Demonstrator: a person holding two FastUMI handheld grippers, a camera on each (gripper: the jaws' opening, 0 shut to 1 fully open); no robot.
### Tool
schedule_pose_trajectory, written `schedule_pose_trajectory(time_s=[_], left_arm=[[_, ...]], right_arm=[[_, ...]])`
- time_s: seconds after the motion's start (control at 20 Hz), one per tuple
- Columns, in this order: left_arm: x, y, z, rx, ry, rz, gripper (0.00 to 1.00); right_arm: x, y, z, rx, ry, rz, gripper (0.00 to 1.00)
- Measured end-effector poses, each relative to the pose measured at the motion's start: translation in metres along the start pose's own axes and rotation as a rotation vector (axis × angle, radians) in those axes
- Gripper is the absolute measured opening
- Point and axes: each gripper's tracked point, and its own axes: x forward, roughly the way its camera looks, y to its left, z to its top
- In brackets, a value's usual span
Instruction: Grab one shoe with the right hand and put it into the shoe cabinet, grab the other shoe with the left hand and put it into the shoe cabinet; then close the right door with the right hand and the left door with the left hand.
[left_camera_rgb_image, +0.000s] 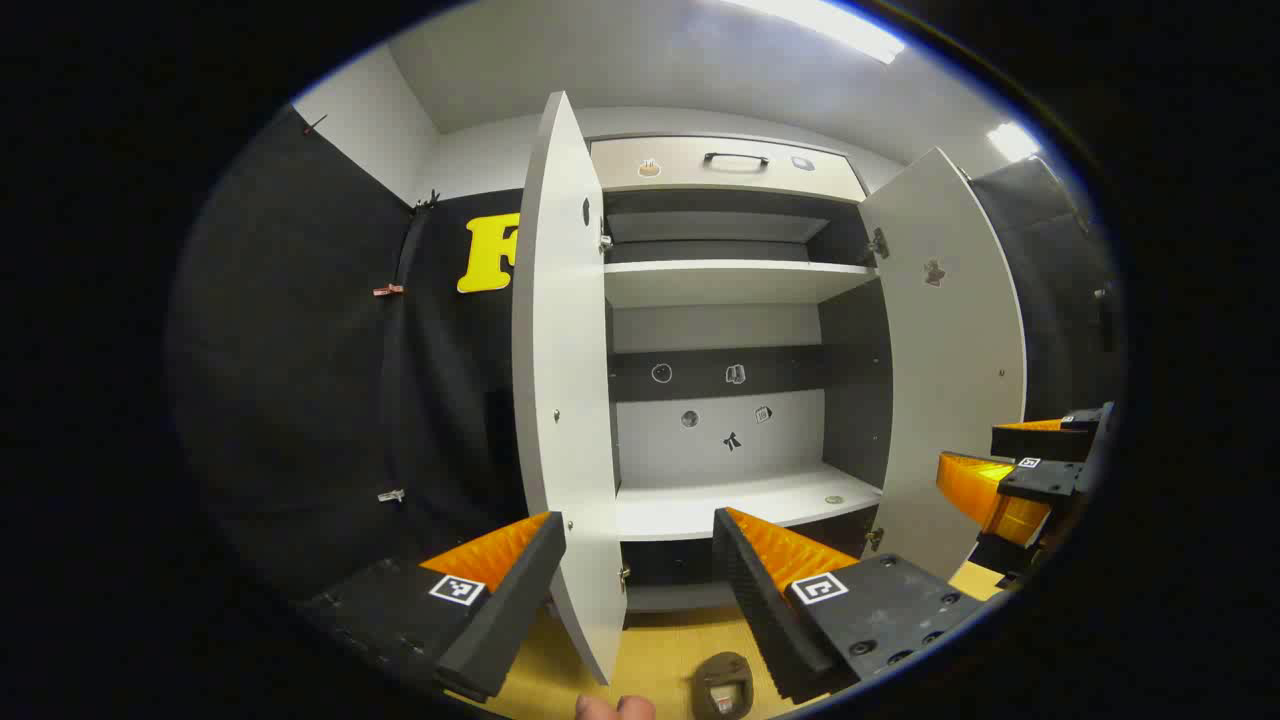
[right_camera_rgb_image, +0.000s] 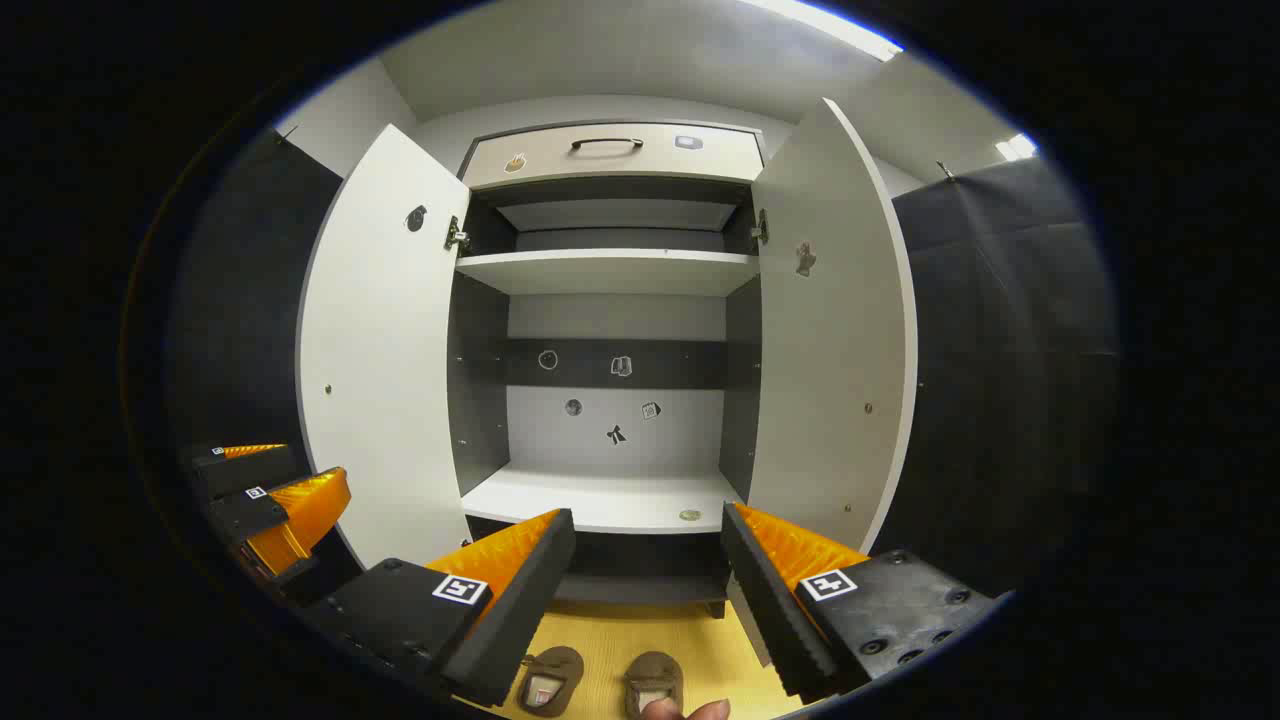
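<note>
The shoe cabinet (left_camera_rgb_image: 730, 290) (right_camera_rgb_image: 610, 270) stands in front of me with both doors swung wide and its shelves bare. Two small brown shoes (right_camera_rgb_image: 548, 680) (right_camera_rgb_image: 653, 683) lie side by side on the yellow floor before it; one shoe (left_camera_rgb_image: 722, 685) shows in the left gripper view. My left gripper (left_camera_rgb_image: 640, 535) is open and holds nothing, raised above the floor by the left door (left_camera_rgb_image: 565, 400). My right gripper (right_camera_rgb_image: 648, 530) is open too, hanging above the shoes. Each gripper shows at the edge of the other's view (left_camera_rgb_image: 1030, 470) (right_camera_rgb_image: 265, 495).
The right door (right_camera_rgb_image: 830, 330) (left_camera_rgb_image: 950, 350) stands open to the right. A closed drawer (right_camera_rgb_image: 610, 150) with a dark handle tops the cabinet. Black cloth walls flank both sides. Fingertips (left_camera_rgb_image: 615, 708) of a hand peek in at the bottom.
</note>
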Motion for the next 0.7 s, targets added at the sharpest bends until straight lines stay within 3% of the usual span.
schedule_pose_trajectory(time_s=[0.7], left_arm=[[0.0012, -0.0015, -0.0028, 0.012, 0.01, -0.011, 0.95]], right_arm=[[-0.0026, -0.0017, -0.0003, 0.002, 0.004, -0.004, 0.97]])
